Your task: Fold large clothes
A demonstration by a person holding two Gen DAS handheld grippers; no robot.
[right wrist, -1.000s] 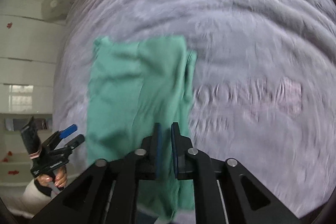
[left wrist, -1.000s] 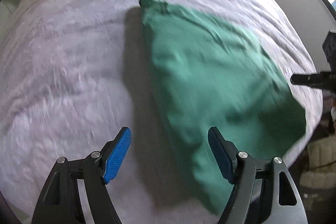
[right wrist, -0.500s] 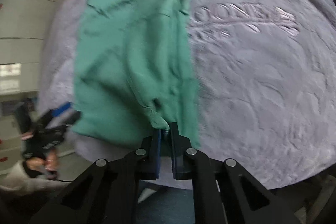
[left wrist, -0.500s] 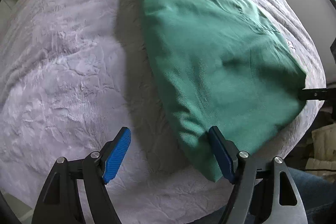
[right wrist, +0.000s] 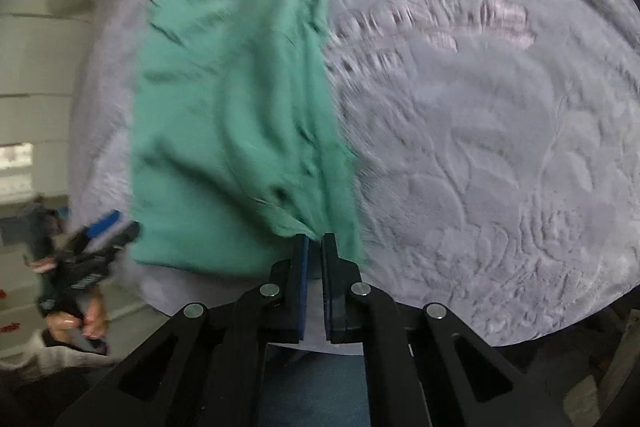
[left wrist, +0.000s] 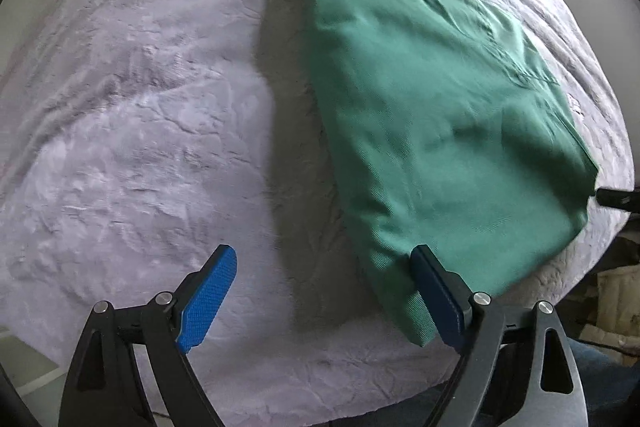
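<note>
Pinched on the near corner of the green garment (right wrist: 240, 131), the right gripper (right wrist: 315, 241) has its length running toward twelve o'clock across the bed (right wrist: 500, 167), while the left gripper (left wrist: 324, 287), opening and empty, flanks its near edge.

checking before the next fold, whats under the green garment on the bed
Around the green garment only the pale textured bedspread shows, so it appears to lie directly on that. The patch beneath is covered, and so are any folded layers inside. The right claw pinches its near edge.
</note>
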